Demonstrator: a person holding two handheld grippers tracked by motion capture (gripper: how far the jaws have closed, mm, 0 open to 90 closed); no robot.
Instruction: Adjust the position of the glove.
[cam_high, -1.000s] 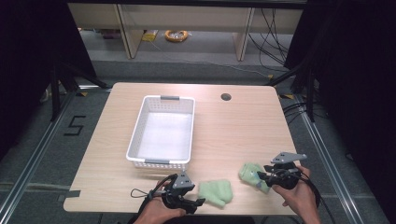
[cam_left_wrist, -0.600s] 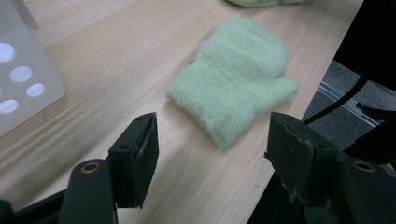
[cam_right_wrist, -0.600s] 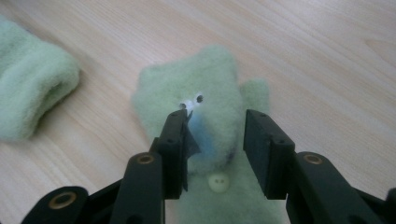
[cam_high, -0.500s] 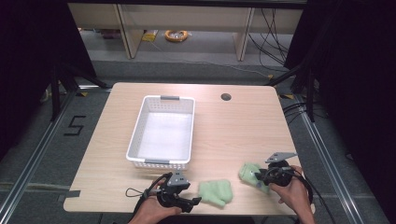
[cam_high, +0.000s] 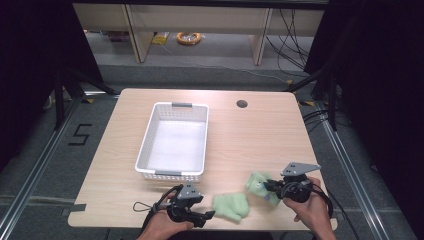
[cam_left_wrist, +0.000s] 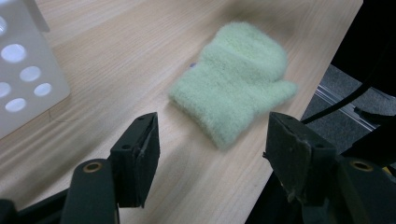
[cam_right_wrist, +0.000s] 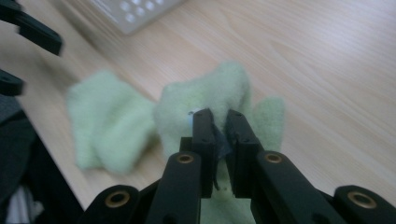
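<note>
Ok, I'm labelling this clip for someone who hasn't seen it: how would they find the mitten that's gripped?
Start at the white basket on the wooden table. Near the front edge lie two pale green mittens; take the one toward the right, pinched in the right gripper. This gripped mitten is lifted and crumpled, while the other mitten lies flat.

Your right gripper (cam_high: 270, 186), lower right of the frame, has just closed its jaws on one green mitten (cam_high: 258, 183). Your left gripper (cam_high: 207, 216), bottom centre, sits just beside the other mitten (cam_high: 230, 206) on the worktop (cam_high: 250, 135), below the white basket (cam_high: 172, 174).

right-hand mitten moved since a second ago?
Yes. The right mitten, now pinched in the right gripper whose fingers have just been closing, has shifted slightly left, toward the white basket and the other mitten.
</note>
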